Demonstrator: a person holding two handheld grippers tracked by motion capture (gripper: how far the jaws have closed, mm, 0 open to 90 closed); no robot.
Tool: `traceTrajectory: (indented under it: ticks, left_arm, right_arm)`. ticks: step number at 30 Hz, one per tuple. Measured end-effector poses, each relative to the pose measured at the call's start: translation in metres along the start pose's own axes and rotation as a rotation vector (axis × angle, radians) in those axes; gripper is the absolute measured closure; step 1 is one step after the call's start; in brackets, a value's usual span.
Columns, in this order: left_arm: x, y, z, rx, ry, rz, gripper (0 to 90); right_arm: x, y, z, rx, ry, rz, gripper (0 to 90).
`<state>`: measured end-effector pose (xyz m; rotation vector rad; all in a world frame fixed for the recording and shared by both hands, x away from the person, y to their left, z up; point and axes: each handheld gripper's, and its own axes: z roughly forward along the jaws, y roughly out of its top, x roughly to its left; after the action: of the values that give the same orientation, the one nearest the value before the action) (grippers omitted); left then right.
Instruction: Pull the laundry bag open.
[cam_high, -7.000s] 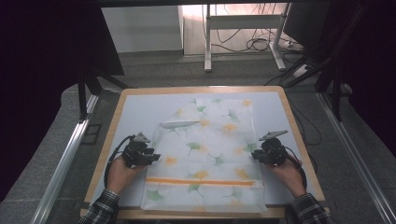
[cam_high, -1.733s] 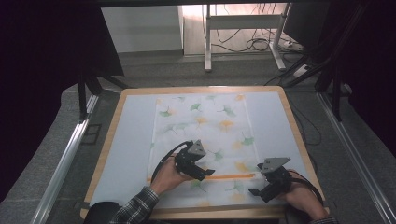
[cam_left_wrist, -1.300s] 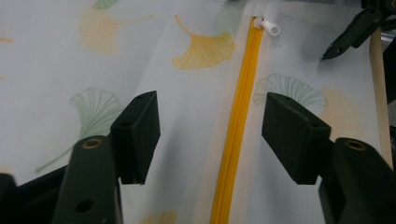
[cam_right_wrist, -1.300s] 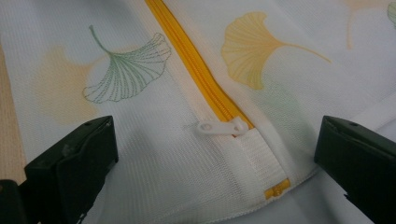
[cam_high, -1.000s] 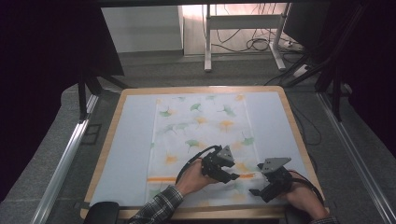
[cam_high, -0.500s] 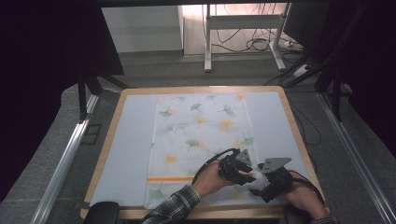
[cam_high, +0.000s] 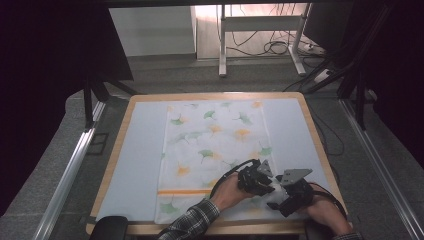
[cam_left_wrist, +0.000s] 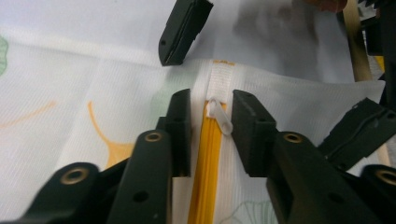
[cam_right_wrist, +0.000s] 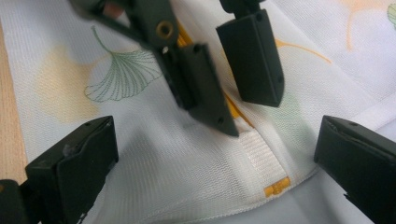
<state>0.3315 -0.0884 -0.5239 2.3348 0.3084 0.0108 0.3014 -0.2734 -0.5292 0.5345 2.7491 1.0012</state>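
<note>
Zipper pull (cam_left_wrist: 221, 116), tiny and slippery on limp mesh: left gripper (cam_left_wrist: 211, 133) jaws spread astride it; right gripper (cam_right_wrist: 215, 158) jaws spread wide.

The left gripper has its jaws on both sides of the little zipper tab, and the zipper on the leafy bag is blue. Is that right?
Almost. The zipper is orange-yellow, not blue, as the left gripper view shows. The rest holds: the left gripper has a jaw on each side of the small pale zipper tab on the leaf-printed bag.
</note>
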Motion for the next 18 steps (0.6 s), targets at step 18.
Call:
traceTrajectory:
  ticks: [18]
  left_arm:
    - [0.007,-0.002,-0.0032,0.019,-0.036,-0.018,90.0]
  right_arm:
    - [0.0009,0.0009,0.0007,0.003,-0.012,0.011,0.6]
